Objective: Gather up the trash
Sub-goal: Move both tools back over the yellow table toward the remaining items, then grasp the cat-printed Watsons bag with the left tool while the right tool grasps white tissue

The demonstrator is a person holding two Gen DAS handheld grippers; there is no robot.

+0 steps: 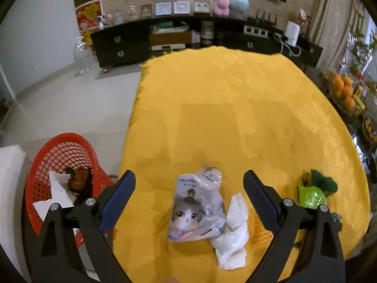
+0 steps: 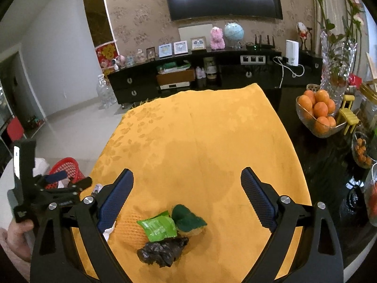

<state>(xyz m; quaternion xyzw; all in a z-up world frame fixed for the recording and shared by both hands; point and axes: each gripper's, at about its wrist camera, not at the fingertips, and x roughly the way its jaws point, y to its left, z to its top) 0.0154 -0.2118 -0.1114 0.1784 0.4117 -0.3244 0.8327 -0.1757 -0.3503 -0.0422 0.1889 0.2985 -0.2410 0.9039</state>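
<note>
Crinkly plastic wrapper with a kitten face [image 1: 196, 208] flat on the yellow cloth [image 1: 235, 118], right between the wide-apart jaws of the left gripper [image 1: 189, 181], not touched by either one. Just beside it on the right, touching it, a crumpled white tissue [image 1: 233, 231]. Further right, well apart, a bright green wrapper [image 1: 311, 194] with a dark green scrap [image 1: 324, 181] behind it.

Same green wrapper [image 2: 157, 227] seen close from the other camera, between the wide-apart jaws of the right gripper [image 2: 187, 180], holding nothing. Dark green scrap [image 2: 187, 217] touching the wrapper on its right side. Lump of black plastic [image 2: 162, 251] right in front of both, touching the wrapper. Orange net [image 2: 129, 231] flat on the cloth at the wrapper's left.

Off the left side of the cloth, lower down, a red basket [image 1: 59, 146] with white paper [image 1: 57, 188] and something brown [image 1: 79, 180] inside. Far back, a black cabinet [image 1: 122, 44] along the wall. Over on the right, a glass bowl of oranges [image 2: 317, 112] on the dark table [image 2: 318, 165].
</note>
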